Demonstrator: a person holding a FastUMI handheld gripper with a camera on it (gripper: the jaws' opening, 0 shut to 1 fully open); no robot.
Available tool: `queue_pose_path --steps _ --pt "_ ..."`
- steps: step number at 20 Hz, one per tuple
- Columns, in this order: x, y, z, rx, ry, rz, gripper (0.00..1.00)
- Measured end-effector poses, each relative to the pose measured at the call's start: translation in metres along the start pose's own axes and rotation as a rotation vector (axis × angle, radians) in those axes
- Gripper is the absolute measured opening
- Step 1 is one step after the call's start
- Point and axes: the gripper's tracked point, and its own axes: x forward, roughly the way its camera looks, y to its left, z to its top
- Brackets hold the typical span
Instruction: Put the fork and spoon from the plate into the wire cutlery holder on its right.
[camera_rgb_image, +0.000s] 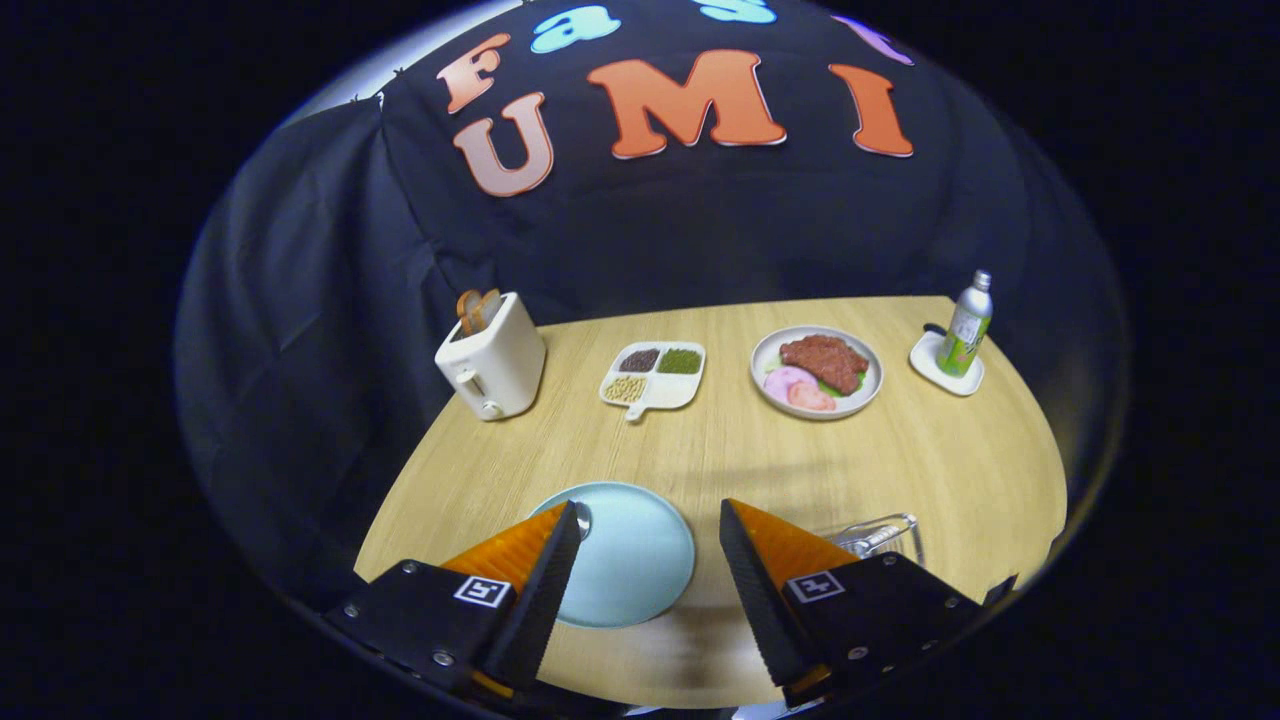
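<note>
Your claw (648, 520) hung with its fingers apart and gripping nothing above the pale blue plate (625, 560), where a bit of silver cutlery (582, 519) peeked beside one finger. The wire cutlery holder (885, 535) stood right of the plate, partly behind the other finger. Farther back on the desk (720, 450) were a toaster (492, 365) holding bread, a divided dish (655, 375) of grains, a plate of meat (818, 370) and a bottle (967, 325) on a coaster.

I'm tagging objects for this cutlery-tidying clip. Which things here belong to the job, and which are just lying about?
Job:
light blue plate, between the fingers
piece of cutlery at the plate's rim, mostly hidden by a finger
wire cutlery holder
gripper, open, holding nothing

Lying about:
toaster
divided dish of beans
plate of meat
bottle on a small tray
</note>
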Motion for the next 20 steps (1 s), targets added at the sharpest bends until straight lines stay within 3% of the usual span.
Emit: queue_pose_path --steps 12,17,20 --pt "0.076 0.083 -0.09 -0.026 0.418 0.013 0.86" --pt "0.102 0.081 -0.125 -0.074 0.559 -0.048 0.81" --pt "0.116 0.076 -0.144 -0.069 0.632 -0.093 0.72"
